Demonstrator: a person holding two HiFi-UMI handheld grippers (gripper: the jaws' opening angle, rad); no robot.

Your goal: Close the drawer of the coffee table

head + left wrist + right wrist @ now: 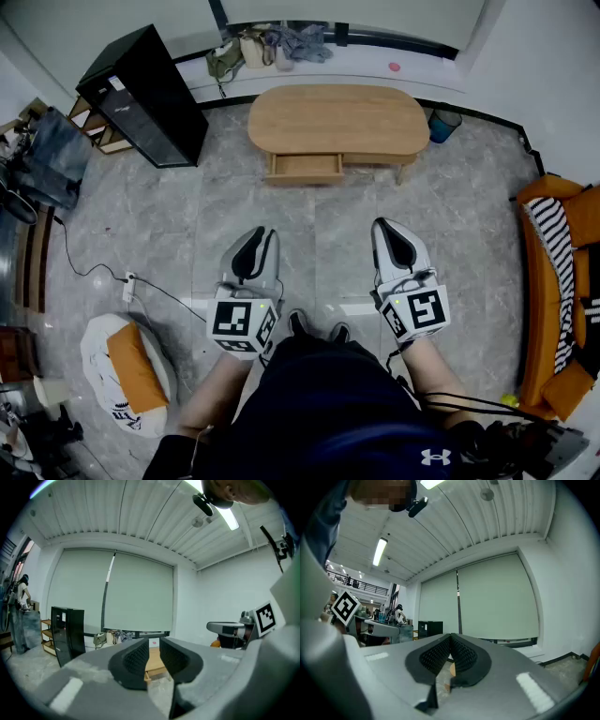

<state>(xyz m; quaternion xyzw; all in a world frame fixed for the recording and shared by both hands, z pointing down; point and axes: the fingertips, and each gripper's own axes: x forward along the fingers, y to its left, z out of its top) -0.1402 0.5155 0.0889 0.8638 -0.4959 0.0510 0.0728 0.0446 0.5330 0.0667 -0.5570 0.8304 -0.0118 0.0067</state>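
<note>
Ahead, oval wooden coffee table [337, 120] on grey tiled floor [281, 225]; drawer [307, 167] ajar.

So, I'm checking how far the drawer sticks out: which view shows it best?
The head view: the drawer shows whole, pulled out of the table. The left gripper view catches only its corner; the right gripper view, just a tan sliver.

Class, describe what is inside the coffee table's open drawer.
The pulled-out part of the drawer shows only its bare wooden bottom, with nothing in it. Its rear runs under the coffee table, so anything lying there is hidden.
</note>
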